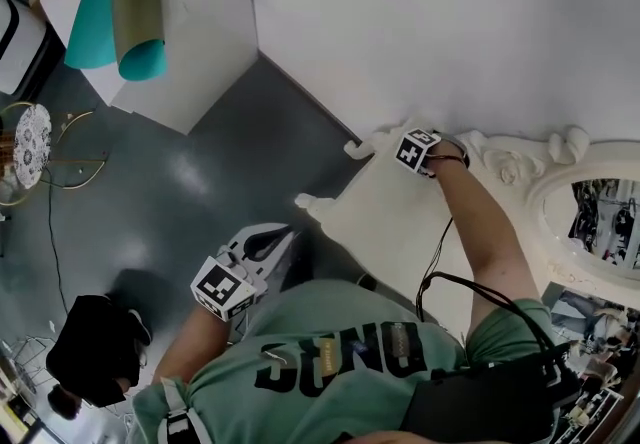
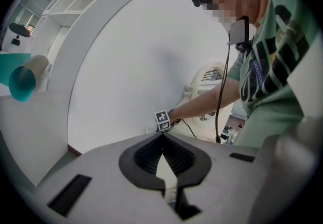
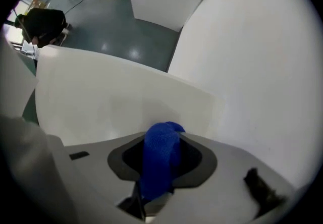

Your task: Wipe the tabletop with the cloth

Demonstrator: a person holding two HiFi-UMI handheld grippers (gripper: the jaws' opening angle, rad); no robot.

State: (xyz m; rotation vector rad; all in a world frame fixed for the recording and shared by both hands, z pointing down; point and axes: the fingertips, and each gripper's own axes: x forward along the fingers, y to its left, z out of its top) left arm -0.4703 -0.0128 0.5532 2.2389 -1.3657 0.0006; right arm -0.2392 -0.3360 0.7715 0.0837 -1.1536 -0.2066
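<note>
Plainly, the right gripper (image 3: 162, 141) has its jaws clamped on the blue cloth (image 3: 160, 163), which bulges up out of the jaw opening in the lower middle of the right gripper view as a folded wad. Beyond it the pale tabletop (image 3: 116, 104) fills the centre of that frame, and a white wall panel (image 3: 252, 56) rises on the right. The cloth looks soft, light and limp, so it should fold and drag readily. A grip on a bunched fold, as here, probably suits wiping better than a grip on a loose corner, provided enough fabric hangs free to press flat on the surface. In the head view this gripper sits at the table's far carved edge, right of centre. The left gripper (image 1: 268, 244) is off the table, in the lower left of that view, its jaws together on nothing. At the right edge of the head view stands an ornate mirror (image 1: 548, 194), close beside the wiping area, and it could be knocked by a wide stroke. A black cable (image 1: 437, 257) trails along the right arm over the tabletop and might snag. A teal paper roll (image 1: 112, 10) in the upper left is well apart.
</note>
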